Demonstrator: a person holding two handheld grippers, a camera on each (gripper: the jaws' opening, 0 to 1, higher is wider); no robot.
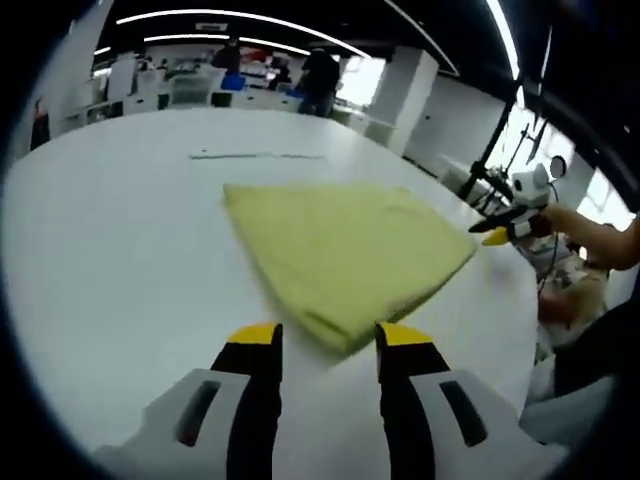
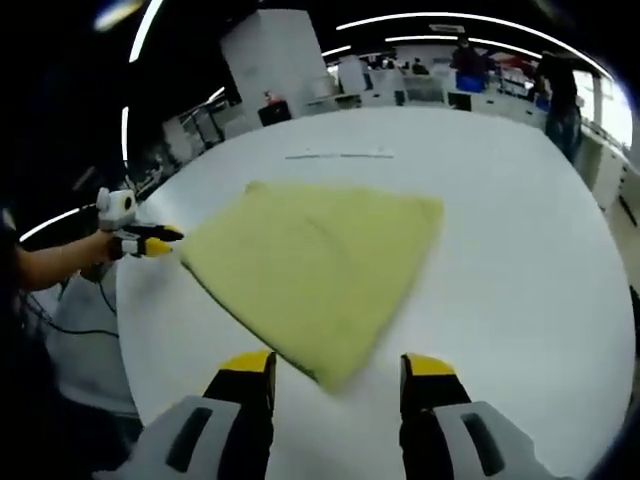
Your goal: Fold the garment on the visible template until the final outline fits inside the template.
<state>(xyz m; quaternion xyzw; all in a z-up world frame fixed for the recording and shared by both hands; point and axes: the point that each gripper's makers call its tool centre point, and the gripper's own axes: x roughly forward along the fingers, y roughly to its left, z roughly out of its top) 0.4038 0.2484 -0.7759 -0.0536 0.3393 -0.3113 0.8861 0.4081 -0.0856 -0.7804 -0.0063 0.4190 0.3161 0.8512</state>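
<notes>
Left gripper view: folded yellow-green cloth garment point(image 1: 345, 255) at 12 o'clock on white counter point(image 1: 120, 250) — both grippers point(image 1: 328, 340) point(image 2: 335, 368) agape, empty — final fit unconfirmed.

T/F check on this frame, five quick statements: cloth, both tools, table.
1. The yellow-green folded cloth lies flat on the white table. True.
2. The left tool is clamped on the cloth. False: its jaws stand open, with the near corner between them.
3. The right tool is open. True.
4. The cloth is red. False: yellow-green.
5. A thin line marking lies beyond the cloth. True.
</notes>
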